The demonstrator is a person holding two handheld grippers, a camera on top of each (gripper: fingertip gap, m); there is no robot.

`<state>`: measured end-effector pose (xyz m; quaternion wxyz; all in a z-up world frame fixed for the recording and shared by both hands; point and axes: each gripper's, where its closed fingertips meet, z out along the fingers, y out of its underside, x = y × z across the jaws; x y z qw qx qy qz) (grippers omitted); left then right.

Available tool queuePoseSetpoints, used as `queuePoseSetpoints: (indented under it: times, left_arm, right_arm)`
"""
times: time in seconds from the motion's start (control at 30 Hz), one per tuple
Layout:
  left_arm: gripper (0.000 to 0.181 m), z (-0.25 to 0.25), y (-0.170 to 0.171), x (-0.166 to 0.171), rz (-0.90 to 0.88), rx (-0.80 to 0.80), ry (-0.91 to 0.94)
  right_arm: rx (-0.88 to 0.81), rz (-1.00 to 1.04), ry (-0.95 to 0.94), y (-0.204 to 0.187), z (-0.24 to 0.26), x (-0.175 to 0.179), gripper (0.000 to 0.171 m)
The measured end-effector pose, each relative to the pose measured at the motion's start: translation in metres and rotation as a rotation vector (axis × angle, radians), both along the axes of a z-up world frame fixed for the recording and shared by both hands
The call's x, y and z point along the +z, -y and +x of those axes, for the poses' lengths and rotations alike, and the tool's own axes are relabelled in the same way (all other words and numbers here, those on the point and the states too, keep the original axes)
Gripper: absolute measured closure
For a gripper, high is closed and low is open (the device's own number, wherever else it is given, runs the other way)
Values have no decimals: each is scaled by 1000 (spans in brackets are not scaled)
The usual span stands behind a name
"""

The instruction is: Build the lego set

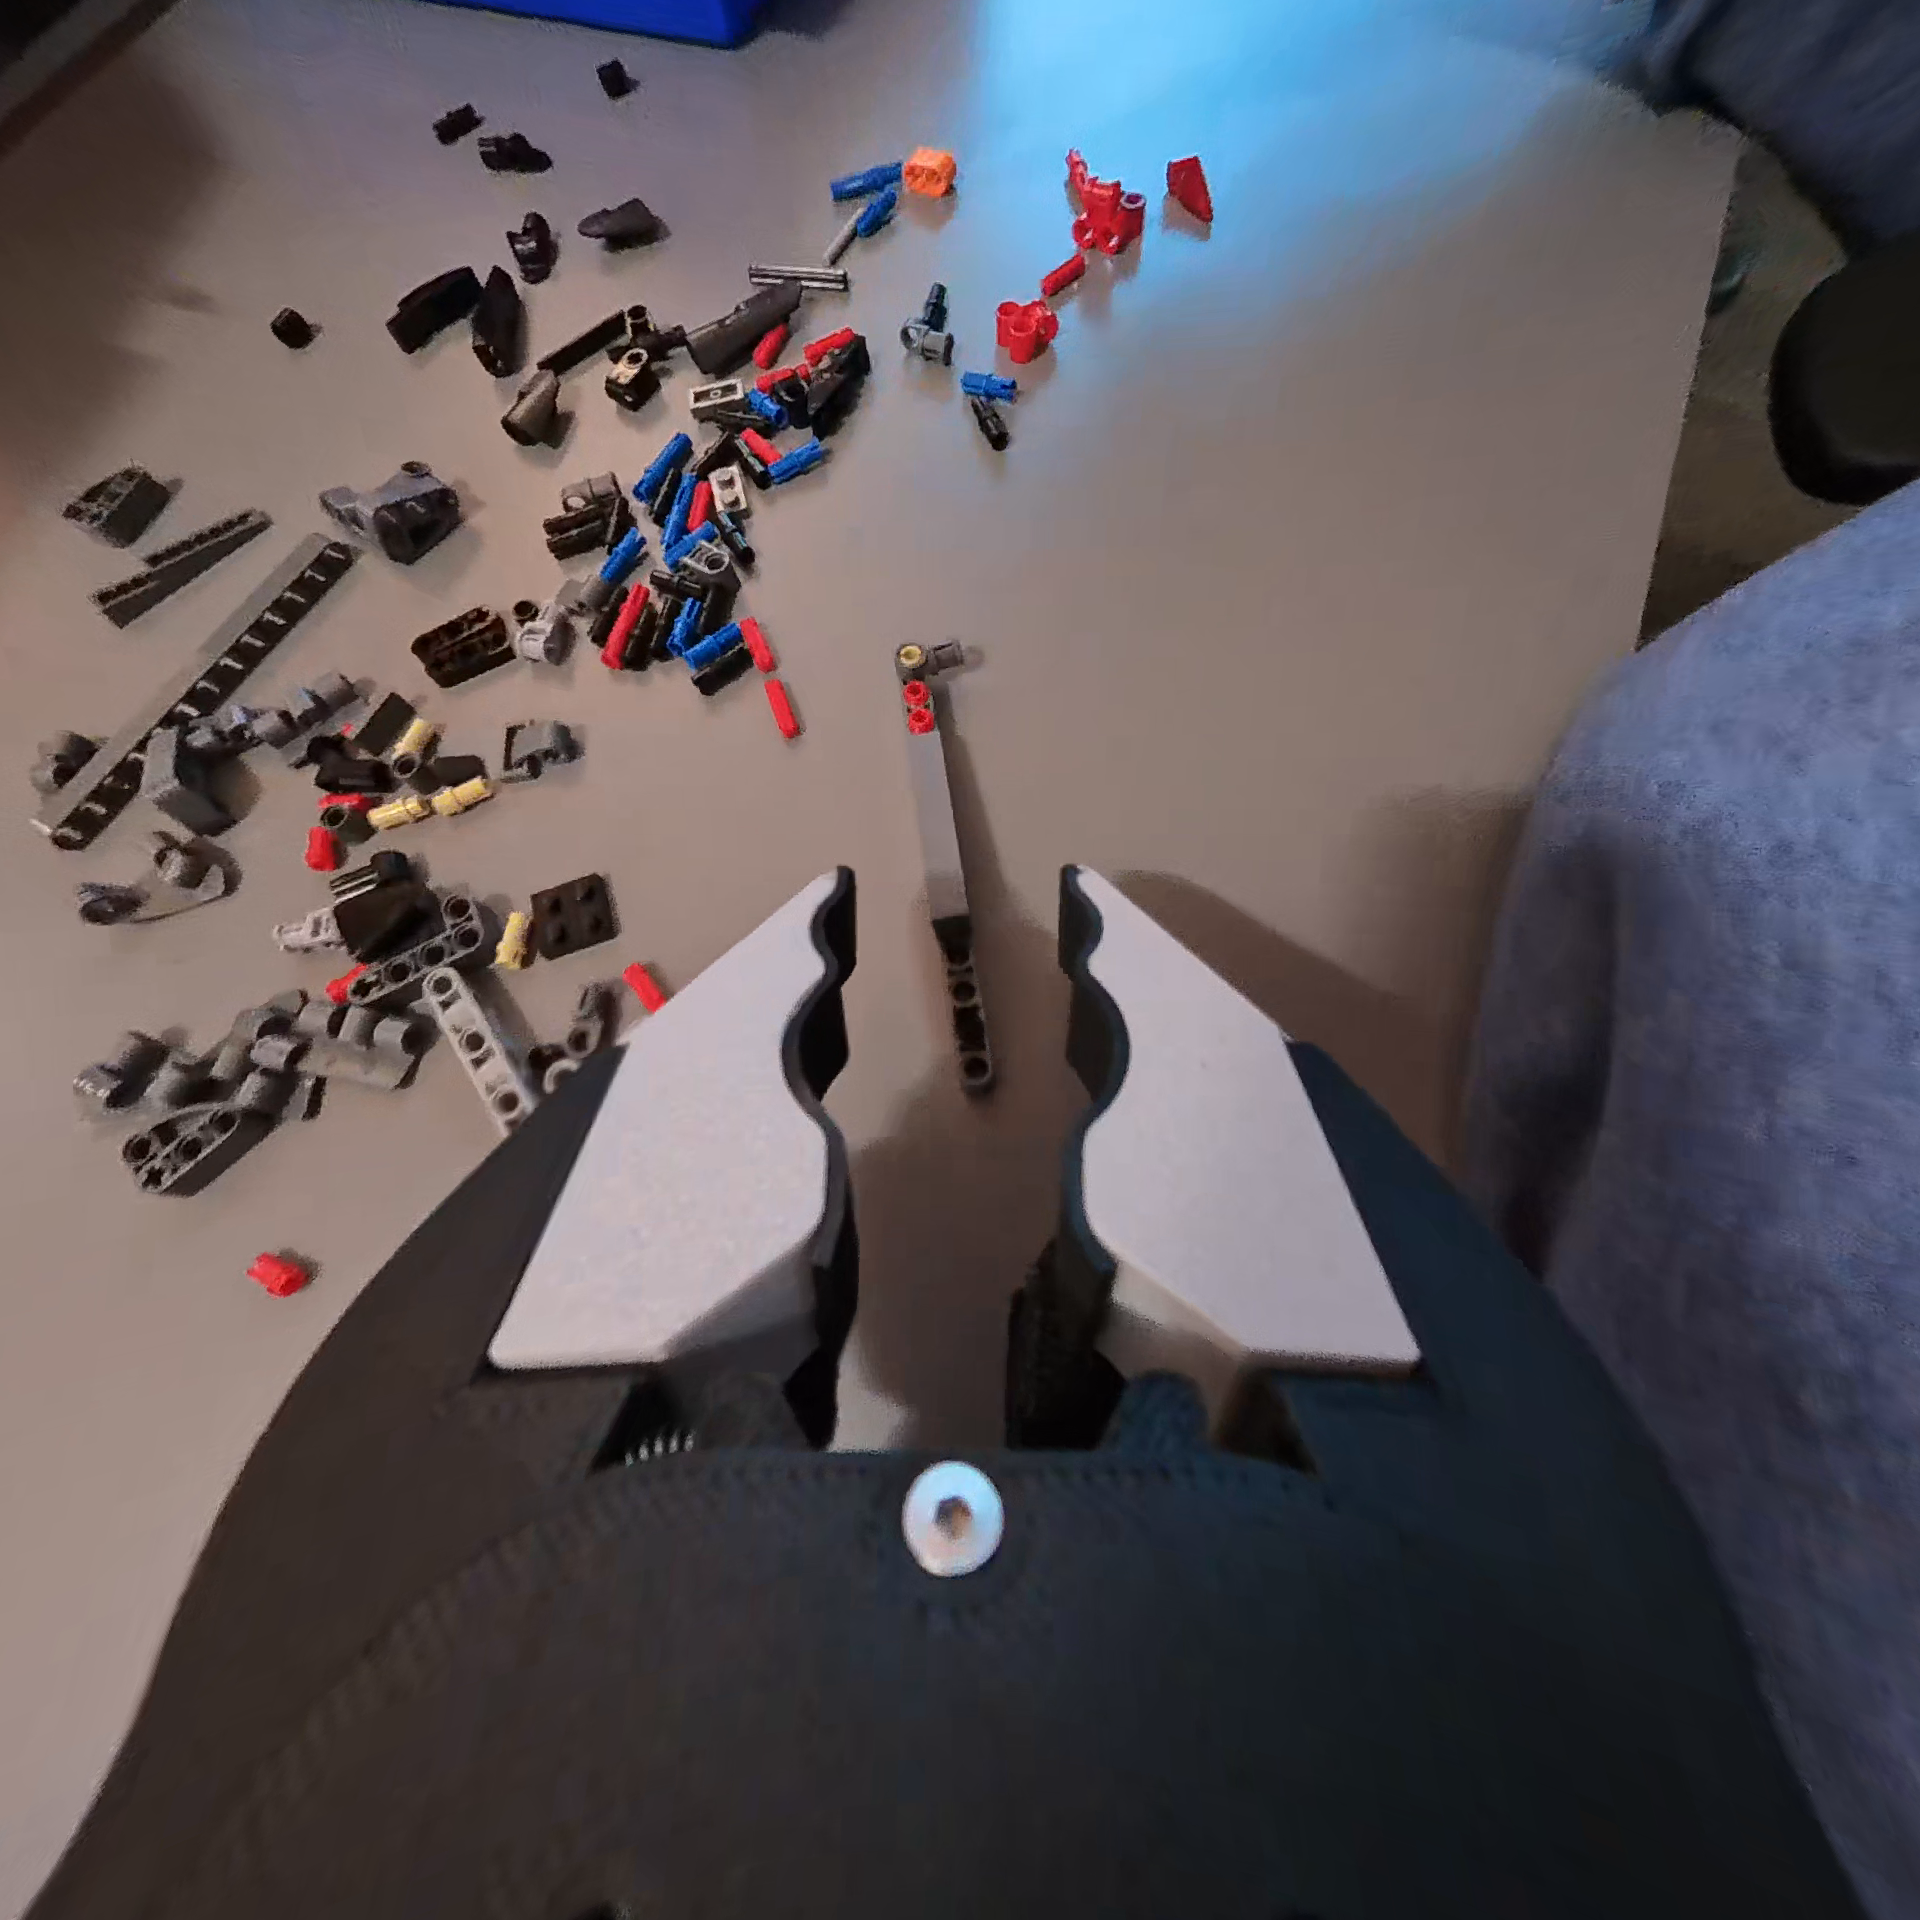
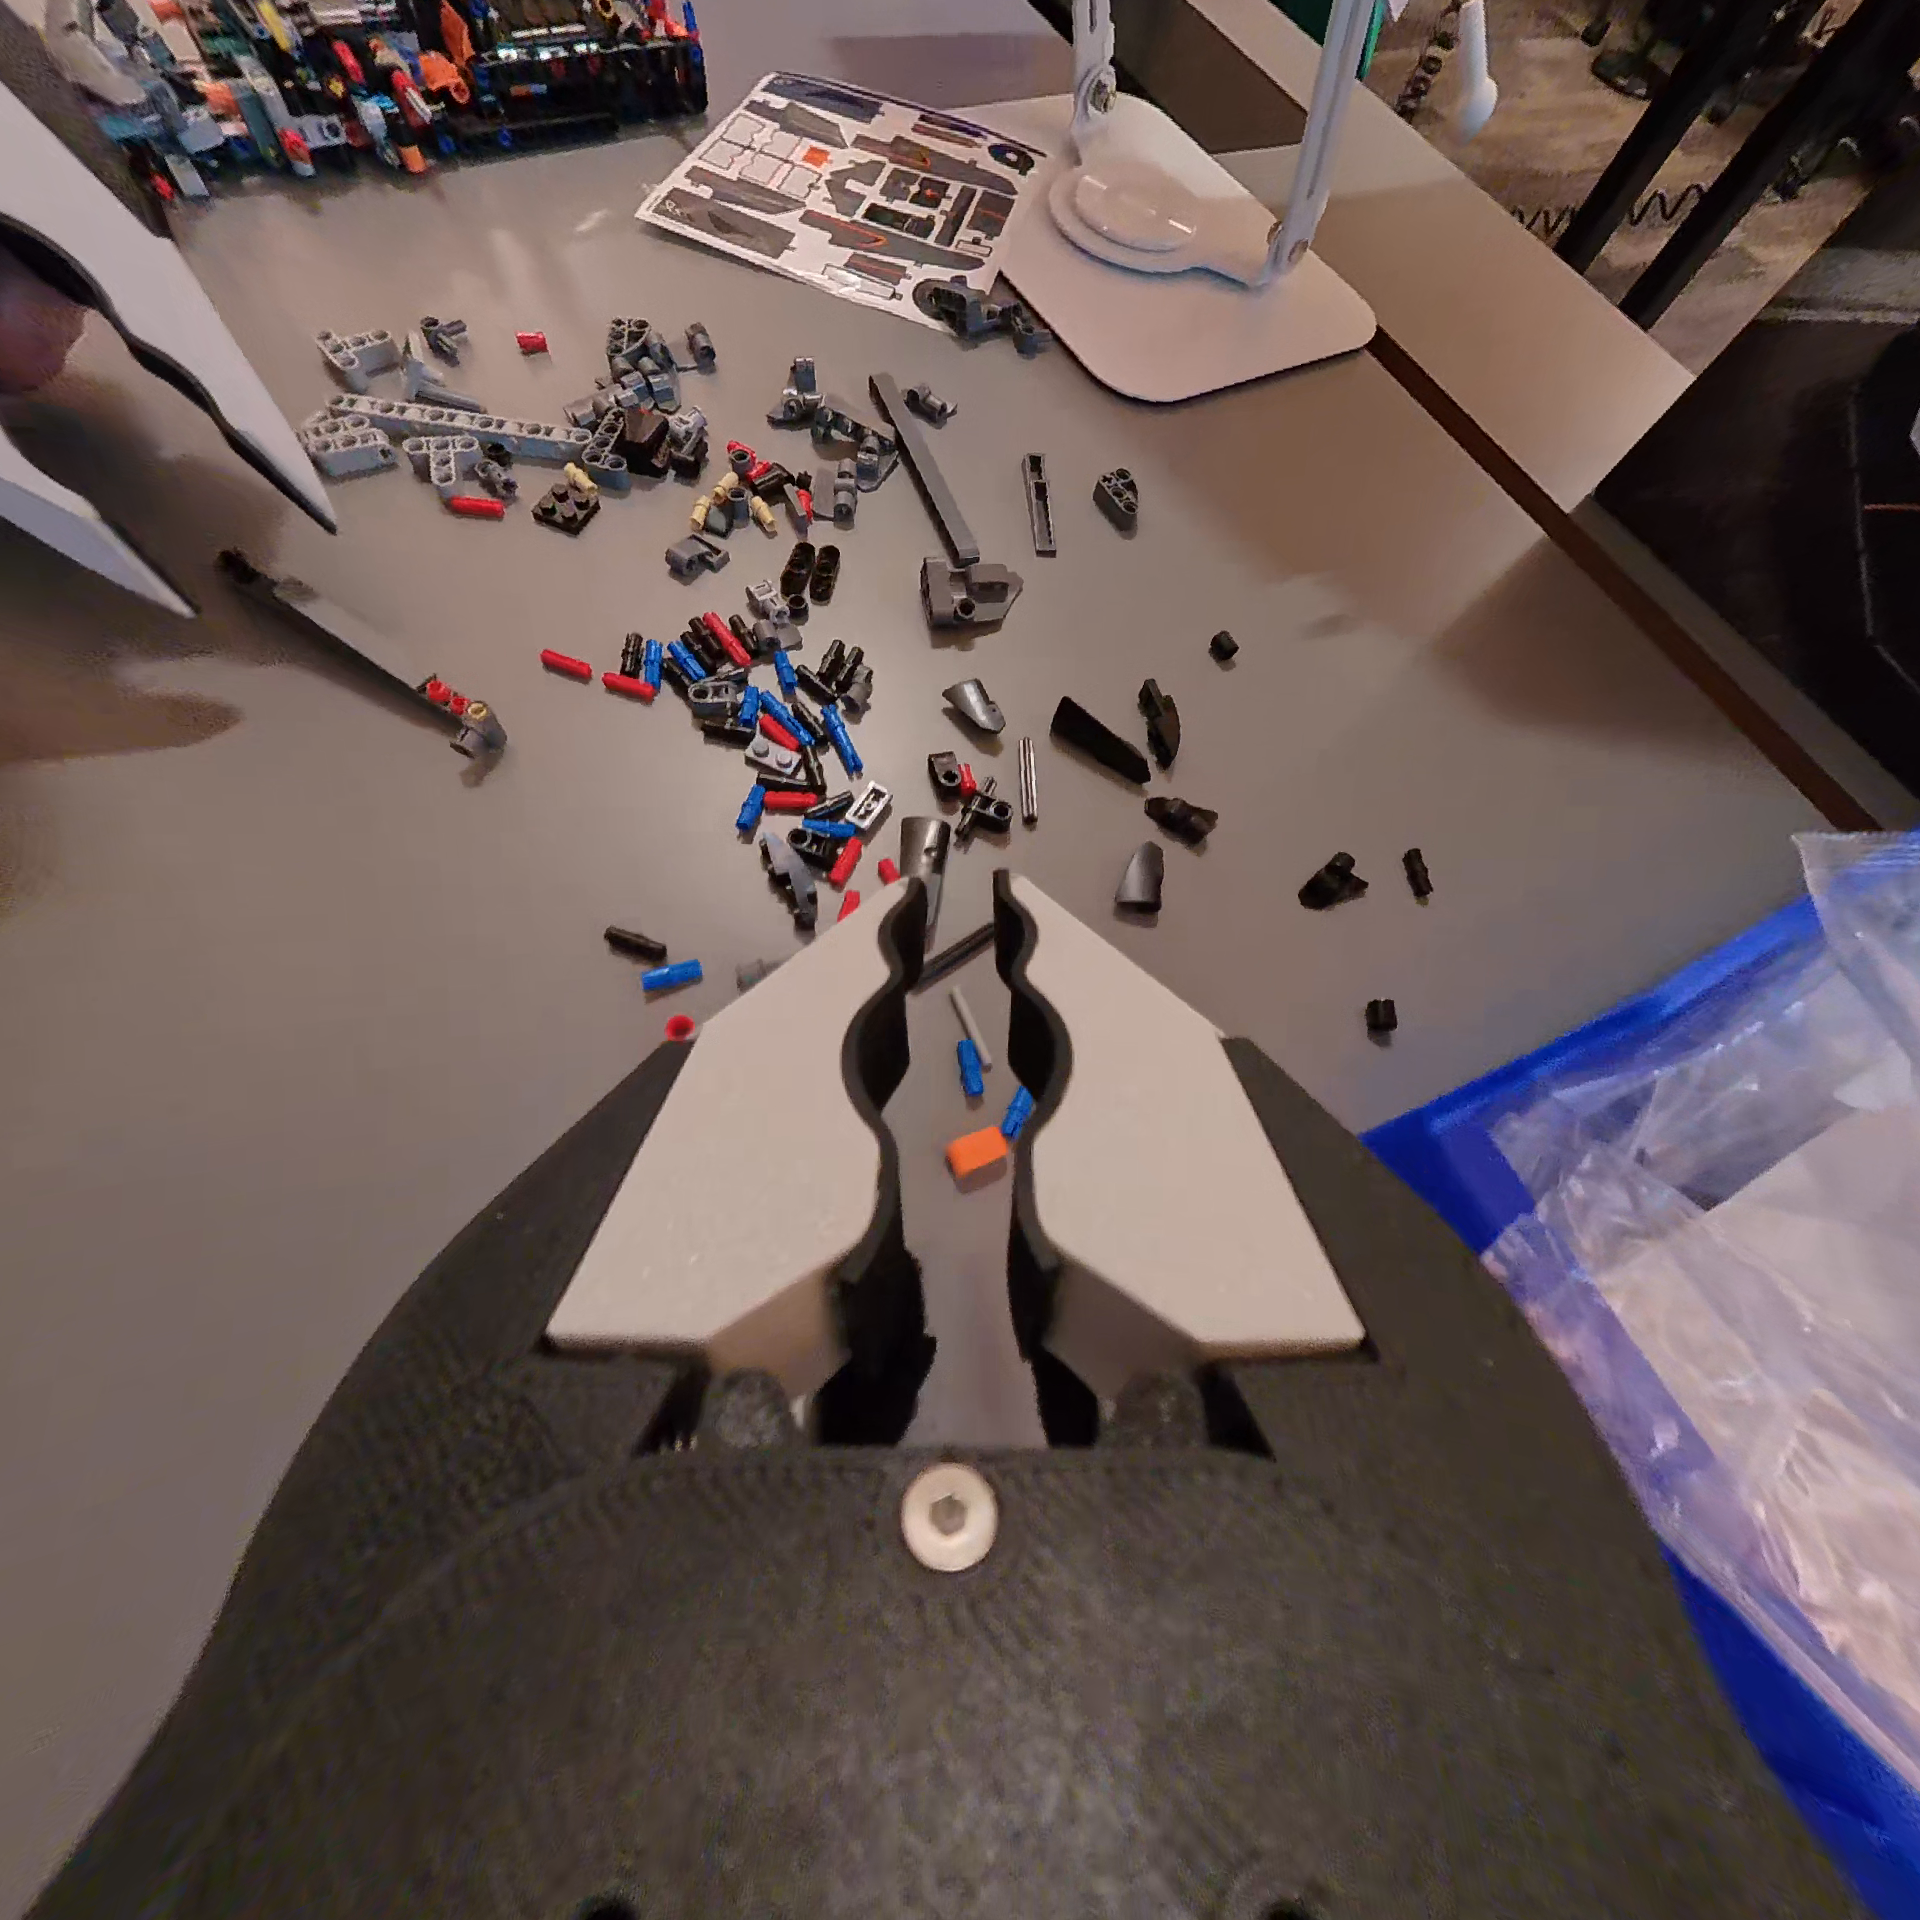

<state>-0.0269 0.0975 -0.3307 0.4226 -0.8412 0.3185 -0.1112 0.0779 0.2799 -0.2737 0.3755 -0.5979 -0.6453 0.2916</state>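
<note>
A long grey beam (image 1: pixel 948 862) with two red pins and a tan pin at its far end lies on the grey table (image 1: pixel 1299 623). My left gripper (image 1: pixel 958 904) is open and empty, its fingers straddling the beam's near part from above. The beam (image 2: pixel 343 644) and the left gripper's fingers (image 2: pixel 177 343) also show at the left of the right wrist view. My right gripper (image 2: pixel 958 894) is open by a narrow gap and empty, hovering over an orange piece (image 2: pixel 977 1153), blue pins (image 2: pixel 969 1065) and a black axle. Loose pins and beams lie in a pile (image 1: pixel 675 540) (image 2: pixel 769 717).
A sticker sheet (image 2: pixel 842 187) and a white lamp base (image 2: pixel 1195 270) lie at the table's far side. A blue bin with a plastic bag (image 2: pixel 1662 1247) stands at the right. Built models (image 2: pixel 416 73) stand at the back. A person's grey sleeve (image 1: pixel 1714 935) is beside the left gripper. Spacing between my two grippers at the tips: around 20 cm. It is some 8 cm from my right tips to the orange piece (image 2: pixel 977 1153). The left camera catches it too, in the left wrist view (image 1: pixel 929 156).
</note>
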Motion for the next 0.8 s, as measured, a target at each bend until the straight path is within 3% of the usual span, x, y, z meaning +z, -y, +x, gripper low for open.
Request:
queuePoseSetpoints:
  times: [0.37, 0.57, 0.8]
  left_arm:
    - [175, -3, -9, -20, -60, 32, -64]
    - [175, -8, 5, -20, -68, -44, -92]
    - [145, -18, 11, -14, -46, -26, -57]
  right_arm:
    - [11, -8, 27, 8, 15, -8, 161]
    - [50, -4, 32, 15, 8, -11, 160]
    - [75, 6, 44, 23, 0, -9, 158]
